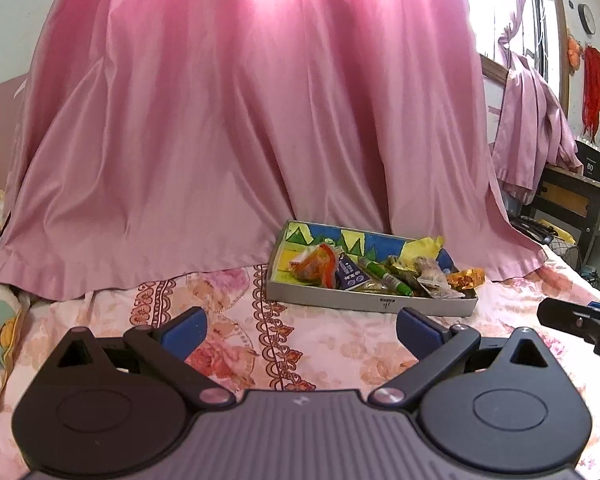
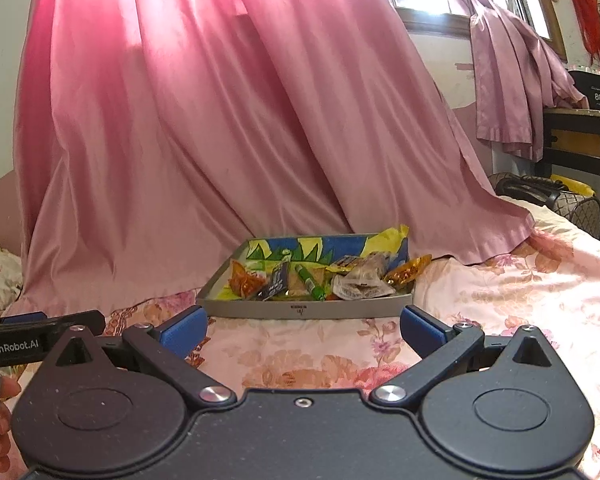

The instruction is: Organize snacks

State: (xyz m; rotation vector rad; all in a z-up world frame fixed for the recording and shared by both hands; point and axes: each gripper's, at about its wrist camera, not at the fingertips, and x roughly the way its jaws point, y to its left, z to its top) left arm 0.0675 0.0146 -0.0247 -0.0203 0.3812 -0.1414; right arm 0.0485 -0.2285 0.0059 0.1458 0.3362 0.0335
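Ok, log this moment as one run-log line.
left gripper: open, empty | right gripper: open, empty | snack packets: piled in shallow box on floral bedspread | gold wrapper: overhanging box's right edge

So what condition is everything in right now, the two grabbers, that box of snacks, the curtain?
Left hand-held gripper: open, empty, above the bedspread.
Right hand-held gripper: open, empty, facing the tray.
Shallow grey cardboard tray with colourful lining: flat on the flowered bedspread, holding a loose pile of snacks.
Gold foil snack packet: hanging over the tray's right edge.
Green tube-shaped snack: lying inside the tray.
Pink satin curtain: drawn, hem draped onto the bed.
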